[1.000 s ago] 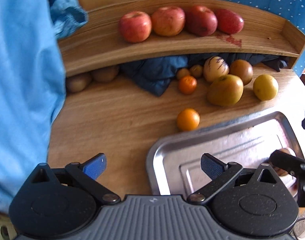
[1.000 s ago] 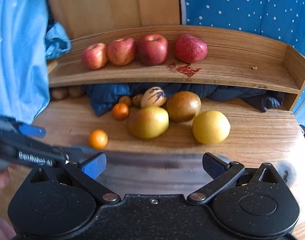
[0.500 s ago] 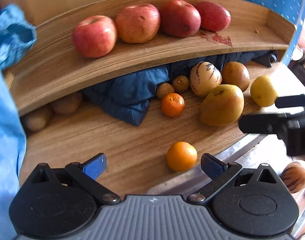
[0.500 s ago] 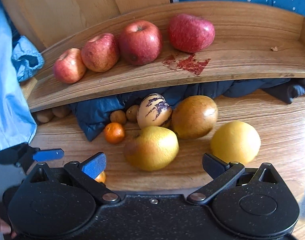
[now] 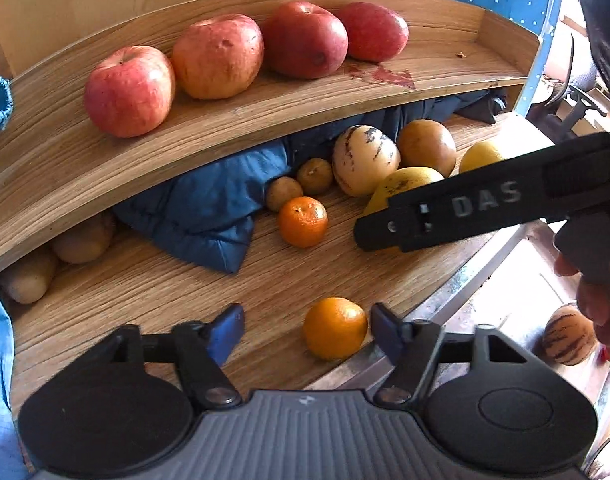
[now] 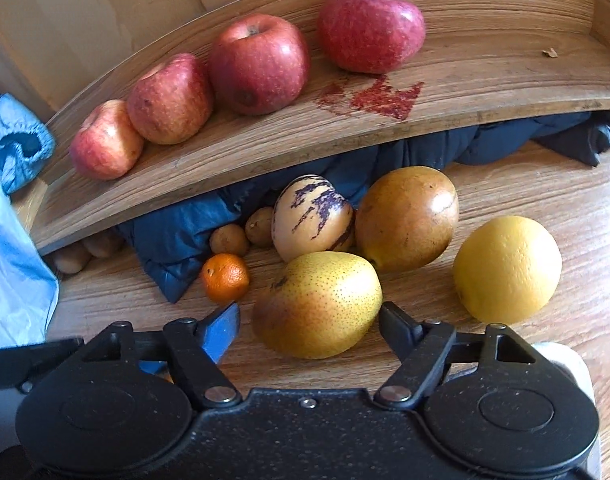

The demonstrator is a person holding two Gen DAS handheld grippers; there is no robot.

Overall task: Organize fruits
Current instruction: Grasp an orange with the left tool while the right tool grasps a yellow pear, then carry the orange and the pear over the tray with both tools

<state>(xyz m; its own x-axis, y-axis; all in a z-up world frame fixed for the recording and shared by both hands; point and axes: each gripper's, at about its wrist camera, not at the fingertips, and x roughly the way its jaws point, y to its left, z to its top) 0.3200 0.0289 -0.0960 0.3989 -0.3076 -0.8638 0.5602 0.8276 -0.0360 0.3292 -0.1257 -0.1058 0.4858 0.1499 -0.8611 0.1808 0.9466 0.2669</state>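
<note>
**Both jaws open, each around a fruit on the counter**

The wooden counter [image 5: 153, 292] carries everything, and a curved wooden shelf [image 6: 485, 80] stands at its back. A dark blue jacket [image 5: 209, 208] is pushed under the shelf and spills forward onto the counter. At the right edge of the left view lies a metal tray [image 5: 517, 264], with one striped melon [image 5: 569, 334] inside it.

On the shelf four red apples [image 6: 259, 64] sit in a row, most of them touching one another, and a red stain [image 6: 379, 96] marks the wood in front of the rightmost one.

Below the shelf the fruits are close together. A brown round fruit [image 6: 407, 220] touches a second striped melon [image 6: 311, 218]; a yellow orange [image 6: 507, 268] lies apart to the right. In front of them lies a yellow-green pear [image 6: 317, 304]. The right gripper [image 6: 309, 322] has its jaws wide apart with the pear between them, not pressed.

A mandarin [image 6: 225, 278] lies just beside the jacket, with two small brown fruits [image 6: 229, 240] behind it. Another mandarin [image 5: 335, 328] lies near the tray edge, between the spread jaws of the left gripper [image 5: 303, 326], close to the right finger.

Some potatoes [image 5: 81, 236] hide under the left end of the shelf.
</note>
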